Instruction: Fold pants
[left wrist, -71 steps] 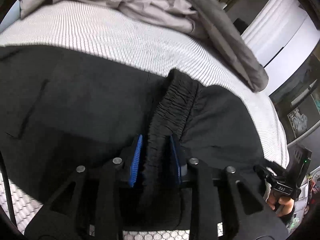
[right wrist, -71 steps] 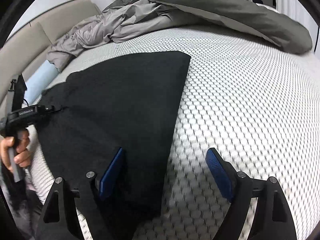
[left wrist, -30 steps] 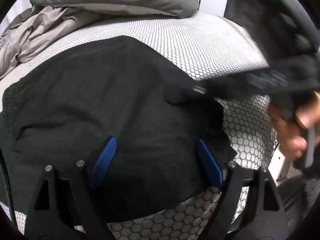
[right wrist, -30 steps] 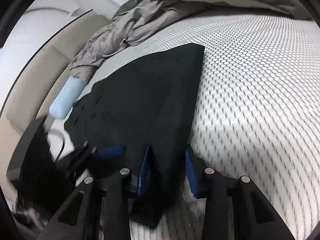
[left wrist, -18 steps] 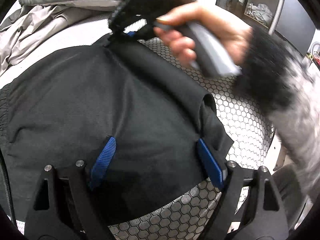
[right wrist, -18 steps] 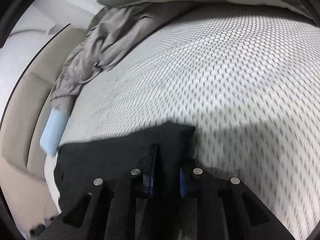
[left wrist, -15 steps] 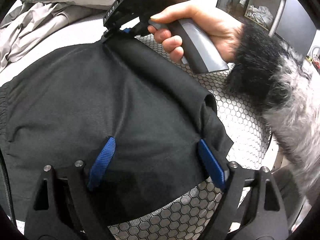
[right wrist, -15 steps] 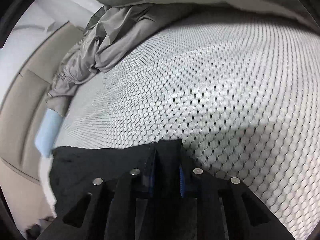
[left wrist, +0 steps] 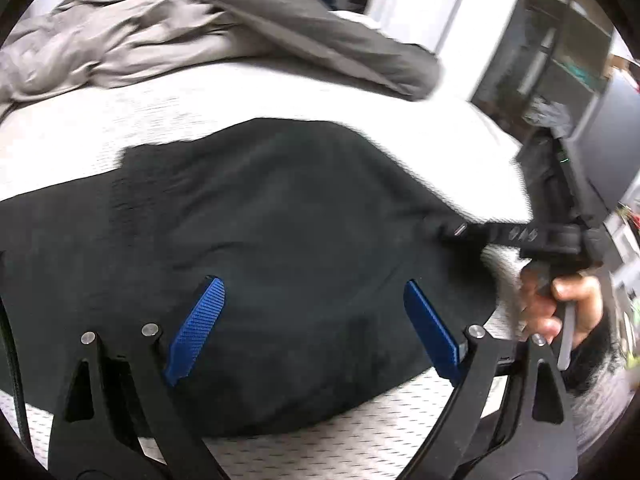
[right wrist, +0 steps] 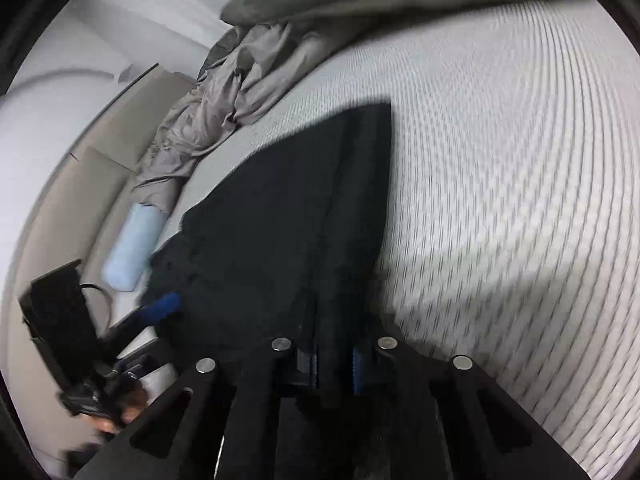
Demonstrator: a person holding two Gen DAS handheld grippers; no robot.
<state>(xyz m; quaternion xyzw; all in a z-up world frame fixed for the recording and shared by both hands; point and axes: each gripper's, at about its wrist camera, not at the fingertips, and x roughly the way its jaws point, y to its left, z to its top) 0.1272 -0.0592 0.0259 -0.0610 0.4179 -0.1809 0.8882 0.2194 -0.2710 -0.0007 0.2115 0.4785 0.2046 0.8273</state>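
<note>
Black pants [left wrist: 280, 216] lie folded over on a white honeycomb-patterned bed [left wrist: 280, 92]. My left gripper [left wrist: 316, 320] is open, its blue pads just above the near part of the pants. My right gripper [right wrist: 334, 364] is shut on the pants' edge [right wrist: 340, 240]; in the left wrist view it [left wrist: 460, 232] grips the right edge of the cloth, with the hand behind it. The left gripper also shows at the lower left of the right wrist view [right wrist: 160, 308].
A crumpled grey duvet [left wrist: 240, 40] lies along the far side of the bed. A light blue pillow [right wrist: 132, 248] sits by the beige headboard [right wrist: 80, 184]. Shelves and furniture [left wrist: 568, 60] stand beyond the bed's right edge.
My right gripper, shut on the pants' edge, has swung from the far side of the cloth down to its right side. My left gripper stays open over the pants.
</note>
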